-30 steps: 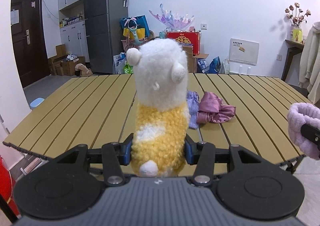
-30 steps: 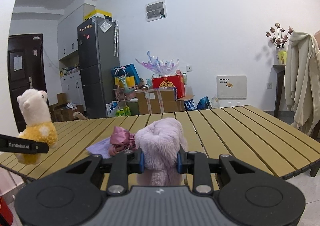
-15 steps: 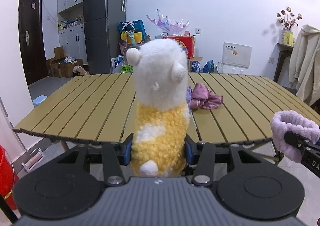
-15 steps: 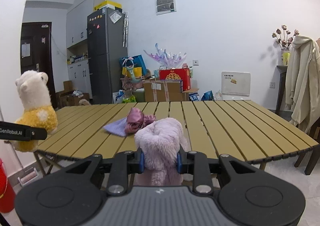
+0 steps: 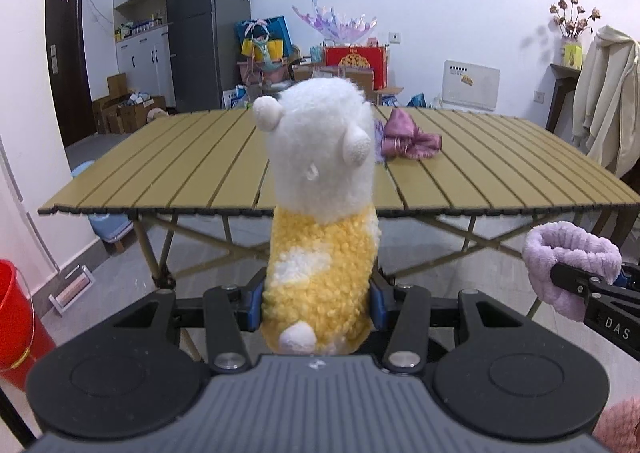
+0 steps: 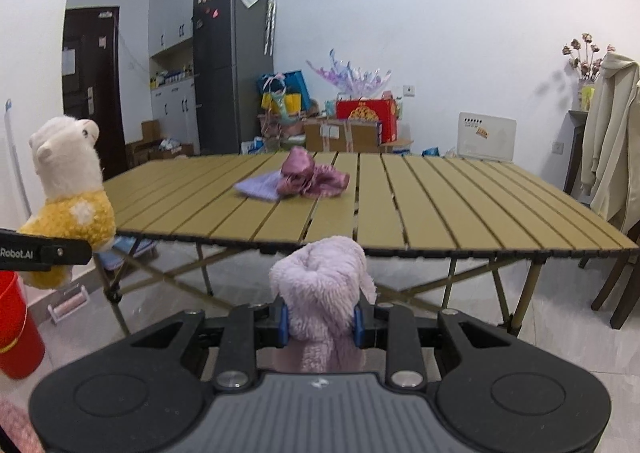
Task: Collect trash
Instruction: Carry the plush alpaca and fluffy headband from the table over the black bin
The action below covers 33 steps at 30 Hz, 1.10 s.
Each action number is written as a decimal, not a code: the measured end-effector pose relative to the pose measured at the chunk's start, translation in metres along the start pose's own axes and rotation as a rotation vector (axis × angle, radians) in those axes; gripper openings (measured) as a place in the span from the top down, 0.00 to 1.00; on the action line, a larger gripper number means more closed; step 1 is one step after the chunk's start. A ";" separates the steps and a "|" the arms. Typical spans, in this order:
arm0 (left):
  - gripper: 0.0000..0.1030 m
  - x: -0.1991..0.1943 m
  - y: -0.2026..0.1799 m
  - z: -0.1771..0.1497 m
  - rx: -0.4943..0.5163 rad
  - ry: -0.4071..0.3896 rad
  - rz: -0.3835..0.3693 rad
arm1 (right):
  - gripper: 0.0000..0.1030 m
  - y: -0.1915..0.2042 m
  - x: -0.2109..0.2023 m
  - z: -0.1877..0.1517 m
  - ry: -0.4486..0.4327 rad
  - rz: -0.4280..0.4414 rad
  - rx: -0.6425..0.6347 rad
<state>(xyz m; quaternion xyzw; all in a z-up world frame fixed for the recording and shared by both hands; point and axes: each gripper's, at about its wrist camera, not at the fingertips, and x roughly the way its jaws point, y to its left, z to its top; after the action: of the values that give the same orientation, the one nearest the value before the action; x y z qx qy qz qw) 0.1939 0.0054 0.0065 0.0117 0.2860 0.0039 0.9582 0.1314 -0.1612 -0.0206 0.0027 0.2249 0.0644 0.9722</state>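
Plush filled the middle of the left wrist view: a toy alpaca (image 5: 320, 213) with a white head and yellow body stood upright between the fingers of the left gripper (image 5: 318, 303), whose blue pads pressed into the yellow fleece on both sides, so that gripper was closed on the toy and held it off the table, in front of the near edge. In the right wrist view the same alpaca (image 6: 68, 197) appeared at the far left, facing right, clamped low on its body by a black finger. The right gripper (image 6: 321, 323) was likewise closed, its blue pads squeezing a fluffy lilac cloth item (image 6: 322, 293) that bulged up above the fingers; from the left view that lilac item (image 5: 568, 261) showed as a soft ring held at the right edge of the frame. Both grippers sat below and short of the slatted tan folding table (image 6: 440, 205). On the tabletop lay a crumpled pink-purple fabric (image 6: 312, 177) touching a flat pale lavender piece (image 6: 258, 187), near the middle. A red bucket (image 6: 16, 329) stood on the tiled floor at the left, beside the wall. Behind the table were a dark fridge (image 6: 232, 65), stacked boxes with a red gift box (image 6: 366, 117), and a cream coat (image 6: 612, 141) hanging at the right.
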 end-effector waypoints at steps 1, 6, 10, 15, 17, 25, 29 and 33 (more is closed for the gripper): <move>0.53 -0.001 0.000 -0.005 0.001 0.006 -0.001 | 0.74 0.001 -0.001 -0.002 0.010 0.003 -0.006; 0.53 0.001 -0.001 -0.023 0.018 0.042 -0.002 | 0.74 0.005 -0.001 -0.017 0.067 0.022 -0.026; 0.53 0.006 -0.003 -0.044 0.036 0.073 -0.004 | 0.74 0.011 0.002 -0.033 0.119 0.029 -0.046; 0.53 0.014 -0.005 -0.068 0.046 0.124 -0.005 | 0.74 0.018 0.008 -0.054 0.183 0.048 -0.064; 0.53 0.019 -0.005 -0.077 0.050 0.147 -0.006 | 0.74 0.023 0.012 -0.061 0.208 0.054 -0.081; 0.53 0.037 -0.006 -0.114 0.059 0.232 -0.013 | 0.74 0.036 0.023 -0.086 0.292 0.075 -0.124; 0.53 0.049 -0.002 -0.129 0.054 0.275 -0.012 | 0.74 0.036 0.030 -0.095 0.338 0.080 -0.119; 0.53 0.058 0.003 -0.138 0.049 0.303 -0.010 | 0.74 0.036 0.039 -0.111 0.414 0.081 -0.115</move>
<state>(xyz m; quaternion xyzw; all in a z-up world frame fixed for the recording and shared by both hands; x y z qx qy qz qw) 0.1664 0.0118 -0.1406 0.0328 0.4275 -0.0062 0.9034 0.1132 -0.1228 -0.1361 -0.0569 0.4156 0.1151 0.9004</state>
